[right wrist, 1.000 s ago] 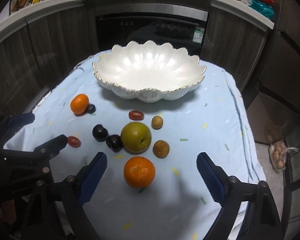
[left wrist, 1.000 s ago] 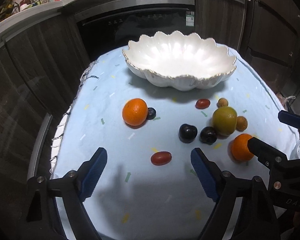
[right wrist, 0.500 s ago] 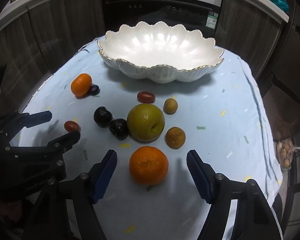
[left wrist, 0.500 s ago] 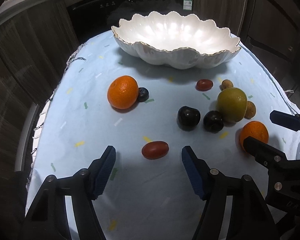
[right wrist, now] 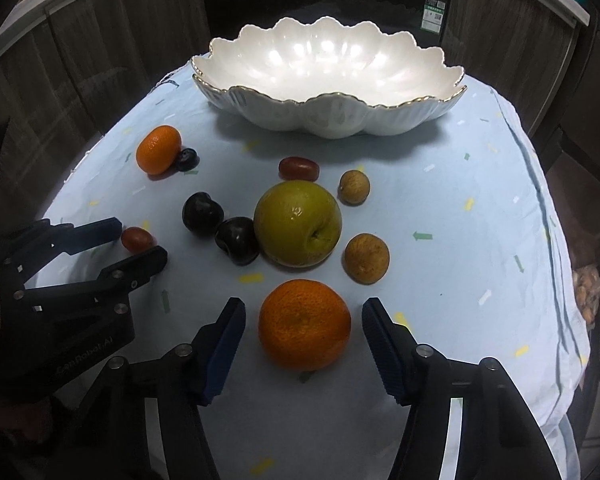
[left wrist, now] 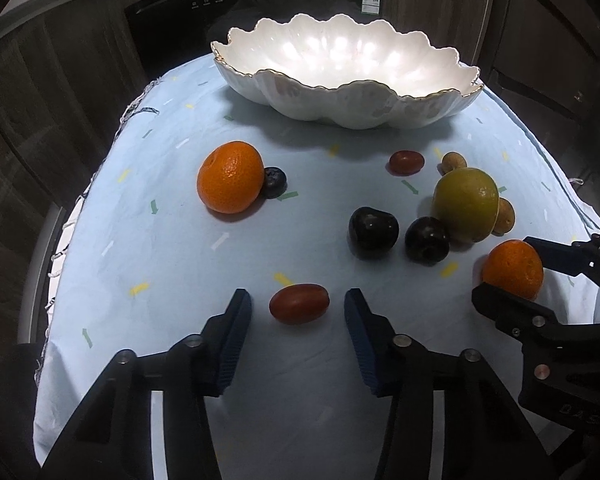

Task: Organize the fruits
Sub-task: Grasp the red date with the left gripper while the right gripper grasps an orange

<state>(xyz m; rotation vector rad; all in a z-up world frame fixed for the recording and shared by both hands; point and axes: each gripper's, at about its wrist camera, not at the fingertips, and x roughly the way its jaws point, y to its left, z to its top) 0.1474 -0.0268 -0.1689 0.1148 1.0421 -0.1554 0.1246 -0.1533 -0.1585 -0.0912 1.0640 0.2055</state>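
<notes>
Both grippers were down low over the blue cloth (left wrist: 180,280), each one lined up on its own fruit. The left gripper (left wrist: 298,308) had a red grape tomato (left wrist: 299,303) sitting between its blue pads (left wrist: 236,332), and the jaws were closing, but there was a visible gap on both sides, so not pinched yet. Same deal on the right: the right gripper (right wrist: 304,322) was closing around an orange (right wrist: 304,323) that sat on the cloth between the pads (right wrist: 224,340), with slivers of cloth showing on either side, so no contact that I could see.

The rest of the fruit was scattered on the cloth in front of the big white scalloped bowl (right wrist: 328,120), which had nothing in it. A second orange (right wrist: 158,149) was off to the left with a blueberry (right wrist: 186,159) touching it. In the middle there was a green pear (right wrist: 298,222), two dark plums (right wrist: 202,213) just left of it, the nearer one right up against the pear, another tomato (right wrist: 299,168) behind it, and two brown longans (right wrist: 366,258) to its right.

From the right wrist view you could see the left gripper's fingers either side of its tomato.
</notes>
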